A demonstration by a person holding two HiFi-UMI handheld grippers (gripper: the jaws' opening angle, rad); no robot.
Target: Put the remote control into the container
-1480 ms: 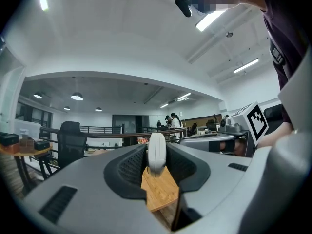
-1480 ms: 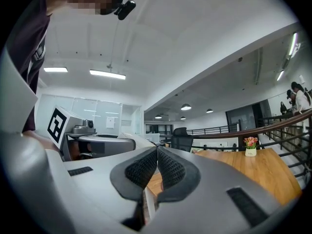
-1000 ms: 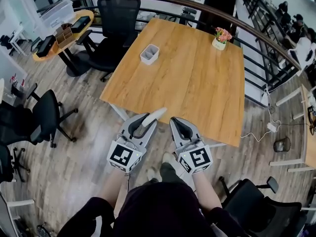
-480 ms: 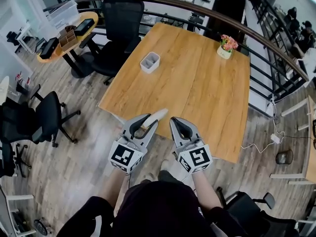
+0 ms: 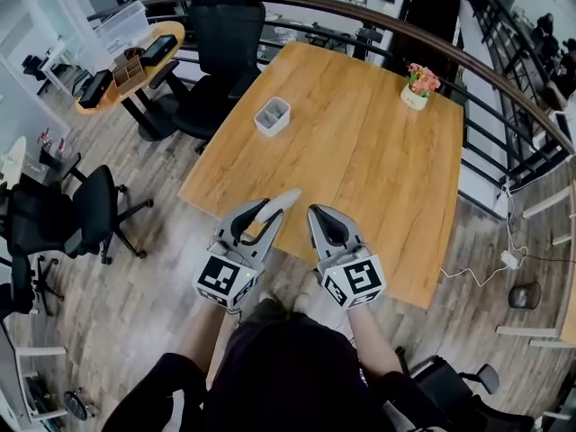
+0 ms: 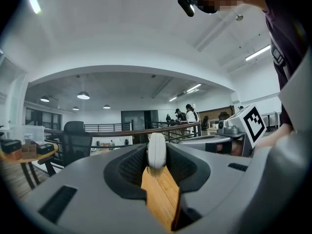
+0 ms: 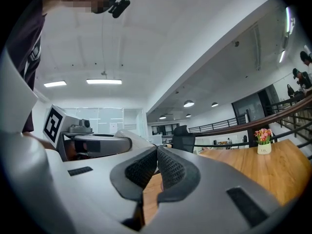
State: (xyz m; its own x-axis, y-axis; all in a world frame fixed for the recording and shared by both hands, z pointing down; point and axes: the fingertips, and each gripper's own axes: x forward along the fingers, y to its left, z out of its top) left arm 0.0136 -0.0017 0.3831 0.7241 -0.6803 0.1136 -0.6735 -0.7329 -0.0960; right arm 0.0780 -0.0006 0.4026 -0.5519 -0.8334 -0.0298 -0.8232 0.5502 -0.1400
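Observation:
A slim white remote control (image 5: 281,202) sticks forward out of my left gripper (image 5: 266,214), whose jaws are shut on its rear part. In the left gripper view the remote (image 6: 156,147) stands on edge between the pads of the left gripper (image 6: 157,161). My right gripper (image 5: 313,213) hangs beside it, shut with nothing between its jaws; in the right gripper view its pads meet (image 7: 157,154). Both hover over the near edge of the wooden table (image 5: 360,169). The container (image 5: 272,116), a small pale open box, stands far ahead on the table's left side.
A small flower pot (image 5: 417,88) sits at the table's far right corner. A black office chair (image 5: 216,52) stands behind the container, another chair (image 5: 67,219) at the left. A round side table (image 5: 121,86) carries boxes. A curved railing (image 5: 504,70) runs behind.
Both grippers have moved forward together from over the floor to over the table's near edge. The remote stays held in the left gripper. The table and container appear nearer.

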